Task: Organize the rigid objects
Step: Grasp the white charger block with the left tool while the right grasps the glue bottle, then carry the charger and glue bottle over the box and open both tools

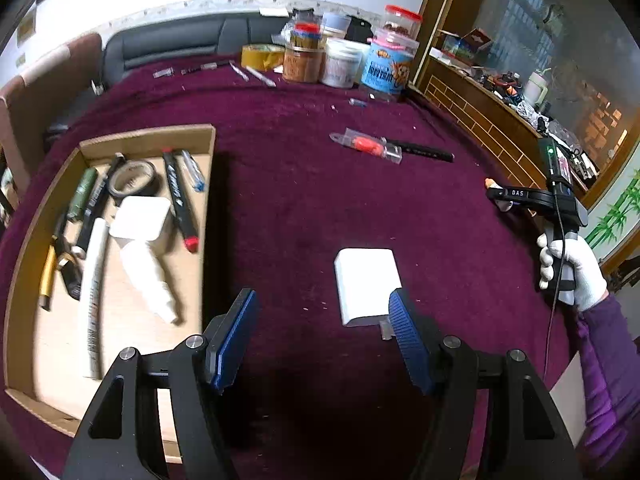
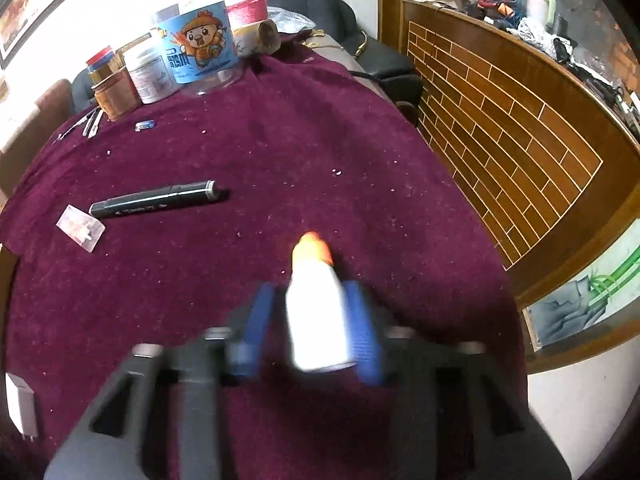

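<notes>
The left gripper point(image 1: 322, 312) hangs low over the maroon-covered surface point(image 1: 300, 200) with its blue pads spread wide and nothing between them; the white charger block point(image 1: 367, 286) lies flat on the cloth at about 1 o'clock from the gripper's centre, its near corner just beside the right-hand pad, and whether it touches that pad cannot be told. At 9 to 10 o'clock in the left wrist view sits the cardboard tray point(image 1: 208, 184), which holds a black marker with a red cap point(image 1: 180, 200), a roll of dark tape point(image 1: 133, 178), a white square box point(image 1: 141, 222), a white bottle point(image 1: 148, 280), a white tube point(image 1: 94, 300) and several pens along its left side. Further out on the cloth, at about 1 o'clock, a clear packet with an orange item point(image 1: 366, 145) lies against a black marker point(image 1: 424, 151), and jars point(image 1: 344, 60) stand in a cluster at 12 o'clock by the far edge. The right gripper point(image 2: 308, 308) is closed around a small white bottle with an orange cap point(image 2: 314, 304), its cap pointing away from the camera; the view is motion-blurred, and the bottle appears held above the cloth. The same gripper shows at 3 o'clock in the left wrist view, held by a white-gloved hand point(image 1: 572, 268).
</notes>
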Tool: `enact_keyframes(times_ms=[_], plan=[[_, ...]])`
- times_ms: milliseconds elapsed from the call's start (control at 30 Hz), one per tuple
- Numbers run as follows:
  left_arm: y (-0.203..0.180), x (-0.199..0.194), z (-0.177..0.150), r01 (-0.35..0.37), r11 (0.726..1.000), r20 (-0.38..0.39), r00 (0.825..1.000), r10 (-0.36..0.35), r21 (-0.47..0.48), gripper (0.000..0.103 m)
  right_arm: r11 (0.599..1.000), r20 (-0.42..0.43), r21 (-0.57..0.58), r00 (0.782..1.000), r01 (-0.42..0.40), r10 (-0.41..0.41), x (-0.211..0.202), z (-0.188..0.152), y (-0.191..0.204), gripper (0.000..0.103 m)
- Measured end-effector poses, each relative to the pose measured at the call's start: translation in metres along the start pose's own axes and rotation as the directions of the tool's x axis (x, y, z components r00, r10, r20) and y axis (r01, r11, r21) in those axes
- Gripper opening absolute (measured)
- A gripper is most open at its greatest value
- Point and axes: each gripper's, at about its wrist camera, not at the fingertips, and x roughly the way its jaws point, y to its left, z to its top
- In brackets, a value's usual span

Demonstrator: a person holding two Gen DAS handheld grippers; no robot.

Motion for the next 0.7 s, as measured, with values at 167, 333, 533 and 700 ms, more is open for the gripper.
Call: enact_keyframes(times_ms=[167, 333, 533, 700], plan=[[-0.011, 0.02, 0.004, 0.019, 1.0, -0.039, 0.999, -0.019, 0.0, 0.061, 0.996, -0.043, -0.021, 0.996, -0.081, 0.08, -0.012, -0.018, 0.013, 0.025], [-0.025, 0.043, 0.01, 0.03, 0.999, -0.06, 0.998, -0.028, 0.03, 0.065, 0.987, -0.065, -0.089, 0.99, -0.134, 0.129, -0.025, -0.047, 0.039, 0.025], [-0.04, 0.086, 0.016, -0.038, 0.996, -0.119, 0.992, 0.047, 0.081, 0.068, 0.981, -0.065, -0.135, 0.99, -0.137, 0.129, -0.029, -0.058, 0.059, 0.025], [-0.054, 0.091, 0.012, -0.083, 0.979, -0.054, 0.994, 0.094, 0.184, 0.042, 0.985, -0.068, -0.116, 0.99, -0.129, 0.122, -0.026, -0.054, 0.06, 0.025]])
